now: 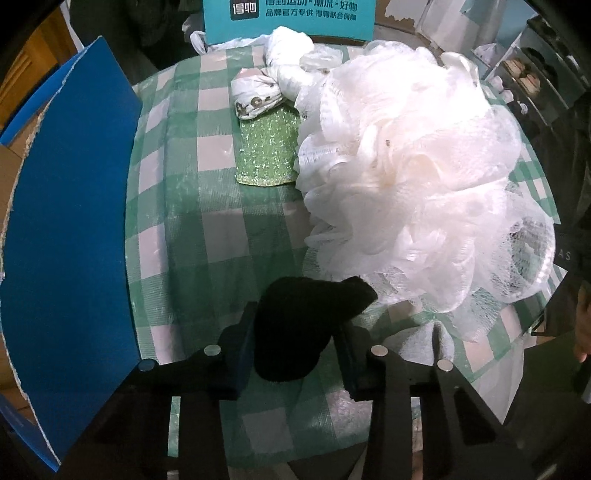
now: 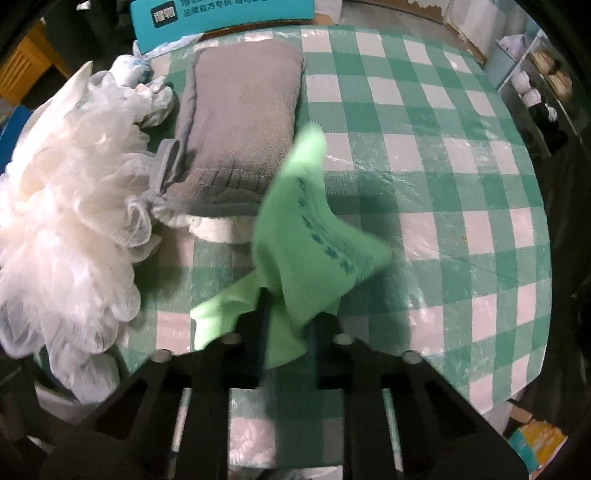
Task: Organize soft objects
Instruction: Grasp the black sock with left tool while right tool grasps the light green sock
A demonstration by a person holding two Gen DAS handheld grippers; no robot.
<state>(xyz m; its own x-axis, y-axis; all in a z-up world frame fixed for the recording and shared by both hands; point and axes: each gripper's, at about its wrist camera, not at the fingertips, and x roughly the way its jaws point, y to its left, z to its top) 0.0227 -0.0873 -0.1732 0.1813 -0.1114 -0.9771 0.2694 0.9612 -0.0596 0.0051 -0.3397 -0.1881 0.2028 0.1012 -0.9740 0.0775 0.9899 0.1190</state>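
In the left wrist view my left gripper (image 1: pixel 295 343) is shut on a black soft cloth item (image 1: pixel 306 321) and holds it above the checked table (image 1: pixel 177 206). A big white mesh bath pouf (image 1: pixel 413 173) lies just ahead to the right. A glittery green sponge (image 1: pixel 267 147) and a knotted white plastic bag (image 1: pixel 273 88) lie farther back. In the right wrist view my right gripper (image 2: pixel 288 339) is shut on a light green cloth (image 2: pixel 306 236), lifted over the table (image 2: pixel 443 166). A grey wash mitt (image 2: pixel 240 125) lies ahead, the pouf (image 2: pixel 66 206) to its left.
A blue cardboard panel (image 1: pixel 70 240) stands along the table's left side. A teal printed box (image 1: pixel 288 18) stands at the far edge, also in the right wrist view (image 2: pixel 221 18). Shelves (image 2: pixel 535 85) stand beyond the table on the right.
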